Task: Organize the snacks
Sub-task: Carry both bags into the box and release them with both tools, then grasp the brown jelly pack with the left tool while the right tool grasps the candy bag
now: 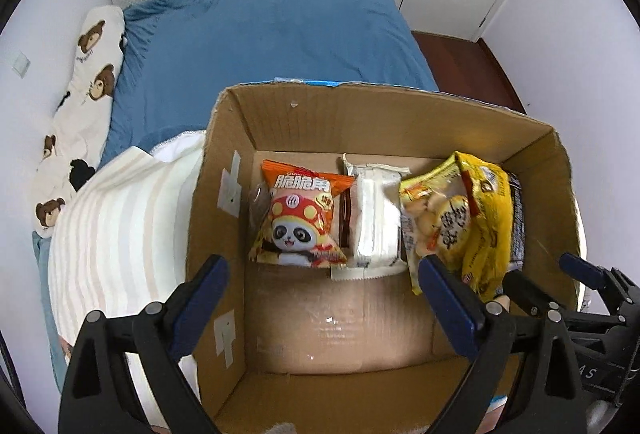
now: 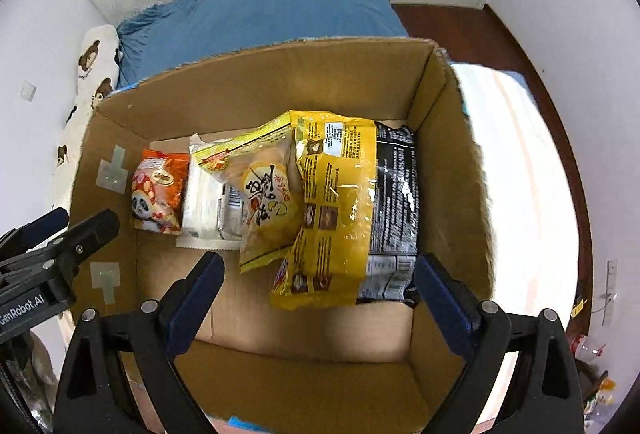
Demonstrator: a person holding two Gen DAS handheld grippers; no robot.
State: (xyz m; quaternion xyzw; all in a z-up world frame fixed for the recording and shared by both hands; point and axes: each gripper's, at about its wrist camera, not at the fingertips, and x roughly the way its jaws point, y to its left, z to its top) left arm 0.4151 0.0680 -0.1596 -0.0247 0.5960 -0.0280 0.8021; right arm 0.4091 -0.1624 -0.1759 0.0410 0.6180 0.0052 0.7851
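An open brown cardboard box (image 1: 400, 386) sits on a bed with a blue sheet (image 1: 260, 45), beside a cream striped blanket (image 1: 120, 226) at its left. Along the far part of the box floor the snacks stand in a row. At the left is an orange crisp packet with a cartoon panda (image 1: 298, 222); just right of it, touching, is a white wrapped pack (image 1: 376, 218). Next comes a yellow see-through bag of round pastries (image 2: 270, 193), which leans over the white pack. Right of that is a larger yellow foil packet (image 2: 336, 209), lying partly on a black packet with white print (image 2: 394, 185) against the right wall. The near half of the box floor is bare.

The left gripper (image 1: 324, 274) hangs over the box's near left part, its jaws released and spread wide with nothing between them. The right gripper (image 2: 318, 278) hangs over the near right part, jaws likewise released and wide apart, holding nothing; the big yellow packet's near edge lies below the gap.

A white pillow with brown bears (image 1: 80, 113) lies along the wall at far left.
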